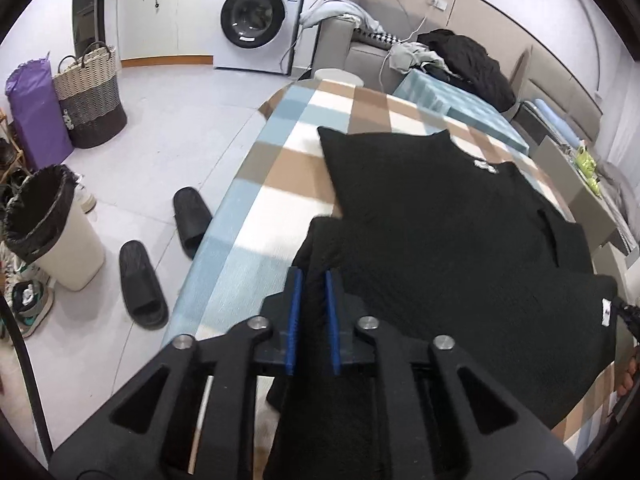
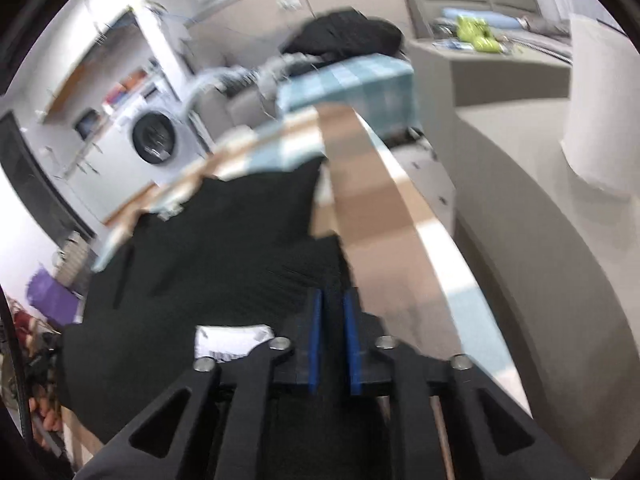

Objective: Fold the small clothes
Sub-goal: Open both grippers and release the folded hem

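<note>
- Black T-shirt (image 1: 440, 216) lies spread on the checked blanket (image 1: 280, 184), collar toward the far edge, long axis near-to-far.
- Left gripper (image 1: 314, 280) pinches the near hem.
- Right gripper (image 2: 333, 300) pinches black fabric.

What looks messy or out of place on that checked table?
The black knitted garment lies unevenly on the checked tablecloth: its near edge is bunched and drooping over the table's edge, and a sleeve part is folded over. Nothing looks spilled or damaged.
</note>
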`<action>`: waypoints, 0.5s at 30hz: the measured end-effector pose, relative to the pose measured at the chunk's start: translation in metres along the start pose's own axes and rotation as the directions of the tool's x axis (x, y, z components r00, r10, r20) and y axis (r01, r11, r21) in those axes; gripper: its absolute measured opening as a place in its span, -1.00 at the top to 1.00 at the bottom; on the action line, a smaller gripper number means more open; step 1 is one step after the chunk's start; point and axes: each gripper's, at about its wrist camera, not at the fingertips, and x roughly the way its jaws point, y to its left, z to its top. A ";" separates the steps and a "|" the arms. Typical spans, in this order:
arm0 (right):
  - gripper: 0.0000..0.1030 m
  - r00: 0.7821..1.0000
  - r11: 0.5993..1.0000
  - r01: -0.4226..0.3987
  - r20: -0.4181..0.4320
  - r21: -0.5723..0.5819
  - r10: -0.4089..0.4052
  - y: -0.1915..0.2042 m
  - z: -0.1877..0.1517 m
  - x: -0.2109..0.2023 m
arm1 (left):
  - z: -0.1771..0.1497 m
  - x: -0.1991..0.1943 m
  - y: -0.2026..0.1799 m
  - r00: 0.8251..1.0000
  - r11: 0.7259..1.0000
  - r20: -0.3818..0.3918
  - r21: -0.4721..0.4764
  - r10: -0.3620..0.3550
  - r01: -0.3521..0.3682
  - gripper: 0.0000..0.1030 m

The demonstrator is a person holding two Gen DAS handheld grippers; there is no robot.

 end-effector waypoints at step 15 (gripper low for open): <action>-0.46 0.985 0.929 -0.169 -0.031 -0.328 0.168 0.120 -0.031 -0.022 | -0.027 -0.033 -0.103 0.987 0.955 0.047 0.264 -0.154 0.137 -0.37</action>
